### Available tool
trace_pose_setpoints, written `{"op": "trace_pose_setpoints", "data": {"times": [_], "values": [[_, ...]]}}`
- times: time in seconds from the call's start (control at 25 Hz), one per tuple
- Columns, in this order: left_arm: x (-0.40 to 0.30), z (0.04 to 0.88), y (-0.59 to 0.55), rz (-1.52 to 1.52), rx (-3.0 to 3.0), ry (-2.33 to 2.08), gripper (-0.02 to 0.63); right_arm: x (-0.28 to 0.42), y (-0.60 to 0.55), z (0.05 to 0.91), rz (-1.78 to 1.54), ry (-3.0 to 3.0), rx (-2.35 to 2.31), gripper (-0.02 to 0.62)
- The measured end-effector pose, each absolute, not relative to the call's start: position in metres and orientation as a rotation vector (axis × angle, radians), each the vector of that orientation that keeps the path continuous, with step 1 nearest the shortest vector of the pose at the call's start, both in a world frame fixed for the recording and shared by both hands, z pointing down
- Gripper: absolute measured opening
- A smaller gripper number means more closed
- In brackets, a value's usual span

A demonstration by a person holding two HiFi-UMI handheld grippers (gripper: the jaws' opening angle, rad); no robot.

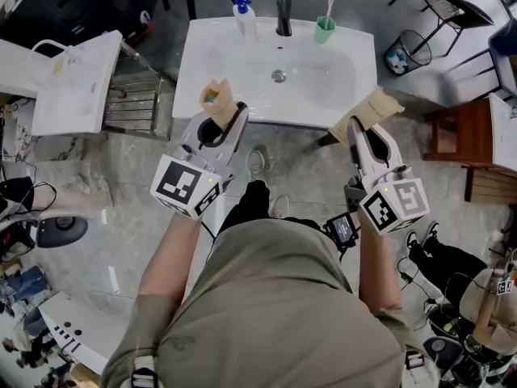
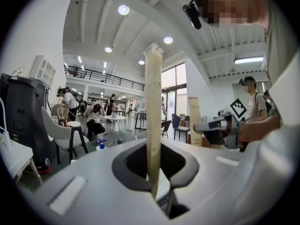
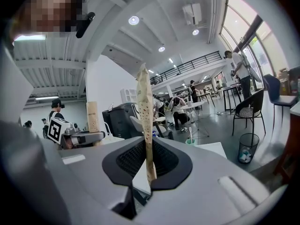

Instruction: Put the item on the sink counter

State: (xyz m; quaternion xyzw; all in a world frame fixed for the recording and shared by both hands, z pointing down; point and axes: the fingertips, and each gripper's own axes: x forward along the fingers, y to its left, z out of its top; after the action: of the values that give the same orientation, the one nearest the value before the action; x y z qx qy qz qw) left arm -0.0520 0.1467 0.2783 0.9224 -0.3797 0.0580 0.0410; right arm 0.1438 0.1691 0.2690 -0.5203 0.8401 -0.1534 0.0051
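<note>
The white sink counter (image 1: 202,63) stands ahead of me, with a black faucet (image 1: 283,14) at its back. My left gripper (image 1: 220,121) is shut on a tan paper packet (image 1: 216,99), which hovers over the counter's front left part. In the left gripper view this packet (image 2: 153,121) shows edge-on, pinched between the jaws of the left gripper (image 2: 154,179). My right gripper (image 1: 361,129) is shut on a second flat tan packet (image 1: 376,107) just off the counter's front right corner. The right gripper view shows that packet (image 3: 144,121) as speckled and upright in the right gripper (image 3: 150,175).
A soap bottle (image 1: 243,14) and a green cup with a toothbrush (image 1: 325,27) stand at the counter's back edge. Another white basin (image 1: 77,79) and a wire rack (image 1: 133,103) are to the left. A wooden chair (image 1: 456,136) and a waste bin (image 1: 404,52) are to the right.
</note>
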Motion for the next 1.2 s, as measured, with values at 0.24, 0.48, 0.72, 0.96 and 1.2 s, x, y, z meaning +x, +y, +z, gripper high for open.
{"op": "trace_pose_setpoints", "data": {"times": [0.24,0.48,0.72,0.96,1.2], "values": [[-0.061,0.289,0.108,0.186,2.801,-1.142,0.02,0.136,0.131,0.278,-0.513,2.629,-1.649,0.037],[-0.067,0.296,0.067,0.203,2.792,-1.1,0.018,0.123,0.091,0.282,-0.549,2.63,-1.679,0.037],[-0.076,0.308,0.033,0.217,2.782,-1.069,0.02,0.118,0.059,0.292,-0.566,2.611,-1.699,0.037],[-0.086,0.319,-0.002,0.241,2.761,-1.041,0.02,0.11,0.025,0.297,-0.59,2.601,-1.732,0.037],[-0.097,0.332,-0.034,0.265,2.74,-1.015,0.02,0.109,-0.005,0.309,-0.623,2.587,-1.788,0.037]]}}
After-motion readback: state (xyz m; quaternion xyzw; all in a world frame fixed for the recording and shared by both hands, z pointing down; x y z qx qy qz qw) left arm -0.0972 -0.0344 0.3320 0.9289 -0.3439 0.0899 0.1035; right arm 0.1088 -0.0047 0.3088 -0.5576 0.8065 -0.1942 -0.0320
